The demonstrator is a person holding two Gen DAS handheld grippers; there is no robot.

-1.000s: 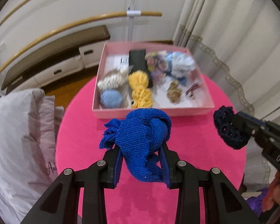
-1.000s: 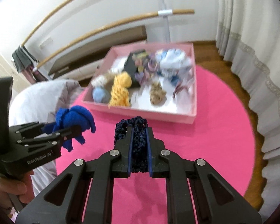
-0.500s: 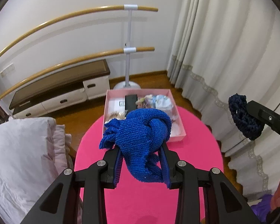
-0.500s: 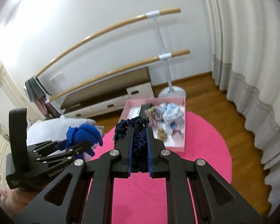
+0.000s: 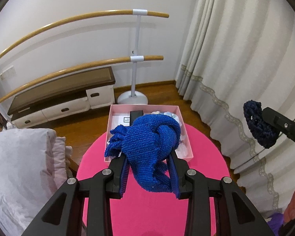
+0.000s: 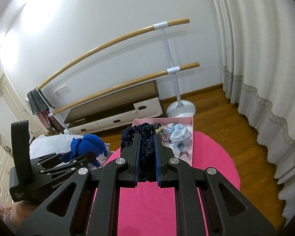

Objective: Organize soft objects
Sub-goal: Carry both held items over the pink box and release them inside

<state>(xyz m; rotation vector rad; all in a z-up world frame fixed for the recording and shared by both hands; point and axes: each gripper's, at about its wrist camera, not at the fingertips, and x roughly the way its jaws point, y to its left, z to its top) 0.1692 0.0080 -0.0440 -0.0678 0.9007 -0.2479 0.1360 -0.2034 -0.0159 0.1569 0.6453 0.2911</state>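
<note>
Blue knit item [image 5: 147, 143] clamped in left gripper [image 5: 148, 175], navy scrunchie [image 6: 146, 153] pinched in right gripper [image 6: 147, 169], both high above pink surface [image 5: 153, 206]; pink box [image 5: 183, 131] at far edge. Risk: loose knit tail snags box rim when lowered

- A double ballet barre [image 5: 138, 59] with two wooden rails stands on a round white base against the white wall [image 6: 108, 9].
- A low cabinet [image 5: 64, 100] with a dark brown top and white drawers sits under the rails.
- Cream curtains [image 5: 236, 59] with an embroidered wavy band hang down to the wooden floor [image 6: 222, 106].
- A pale quilted cushion [image 5: 19, 167] lies beside the pink round counter [image 5: 147, 206].
- Grey clothing [image 6: 36, 100] hangs from the far end of the barre.
</note>
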